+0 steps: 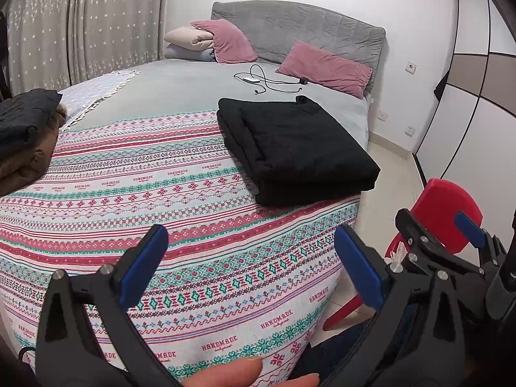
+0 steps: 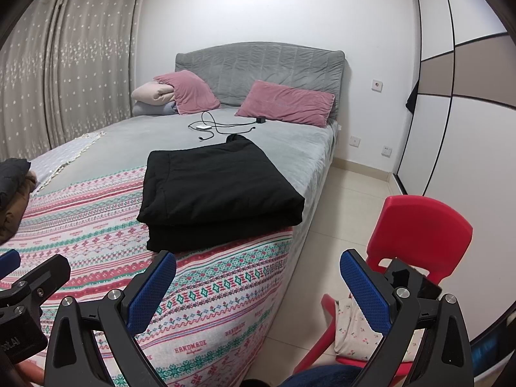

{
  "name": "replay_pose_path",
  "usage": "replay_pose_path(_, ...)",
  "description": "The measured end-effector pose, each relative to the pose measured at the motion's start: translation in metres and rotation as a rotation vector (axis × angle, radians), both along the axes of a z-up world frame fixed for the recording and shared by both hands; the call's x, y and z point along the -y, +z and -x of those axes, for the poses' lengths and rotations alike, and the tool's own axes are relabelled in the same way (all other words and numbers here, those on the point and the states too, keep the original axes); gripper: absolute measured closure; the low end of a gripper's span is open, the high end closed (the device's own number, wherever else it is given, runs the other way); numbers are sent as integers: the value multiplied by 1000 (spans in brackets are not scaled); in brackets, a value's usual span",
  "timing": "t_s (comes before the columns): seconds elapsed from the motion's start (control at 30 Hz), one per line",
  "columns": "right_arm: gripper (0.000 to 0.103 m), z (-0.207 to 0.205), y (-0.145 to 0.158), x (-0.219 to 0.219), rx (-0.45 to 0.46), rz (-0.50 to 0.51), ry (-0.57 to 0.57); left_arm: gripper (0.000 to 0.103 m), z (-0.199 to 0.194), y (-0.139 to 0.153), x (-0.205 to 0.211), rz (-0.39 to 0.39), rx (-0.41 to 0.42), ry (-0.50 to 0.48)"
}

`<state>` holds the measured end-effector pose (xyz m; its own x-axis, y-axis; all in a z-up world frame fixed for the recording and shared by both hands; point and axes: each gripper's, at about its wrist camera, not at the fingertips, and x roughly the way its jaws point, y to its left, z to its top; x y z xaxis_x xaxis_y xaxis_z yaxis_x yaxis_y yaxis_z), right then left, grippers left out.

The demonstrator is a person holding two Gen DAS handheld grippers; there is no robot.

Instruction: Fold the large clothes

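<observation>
A black garment (image 1: pixel 296 148) lies folded into a thick rectangle on the patterned bedspread (image 1: pixel 135 193), near the bed's right edge; it also shows in the right wrist view (image 2: pixel 219 190). My left gripper (image 1: pixel 251 264) is open and empty, held above the foot of the bed, short of the garment. My right gripper (image 2: pixel 258 287) is open and empty, over the bed's front right corner. The right gripper also shows at the right of the left wrist view (image 1: pixel 451 235). Part of the left gripper (image 2: pixel 29 287) shows at the left of the right wrist view.
A pile of dark and brown clothes (image 1: pixel 25 132) sits at the bed's left edge. Pink pillows (image 1: pixel 322 67), a folded blanket (image 1: pixel 190 42) and a charger with cables (image 1: pixel 264 80) lie near the headboard. A red plastic chair (image 2: pixel 416 258) holding a phone and cloth stands right of the bed.
</observation>
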<state>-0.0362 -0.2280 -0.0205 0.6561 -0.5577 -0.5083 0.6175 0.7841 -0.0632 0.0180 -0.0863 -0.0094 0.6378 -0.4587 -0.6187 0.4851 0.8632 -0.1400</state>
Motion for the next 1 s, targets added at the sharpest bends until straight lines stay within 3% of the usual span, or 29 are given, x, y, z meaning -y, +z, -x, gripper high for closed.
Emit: replay_pose_path(1.0, 0, 2, 1, 1, 0, 6, -8, 1, 7, 3, 6, 5, 10, -35)
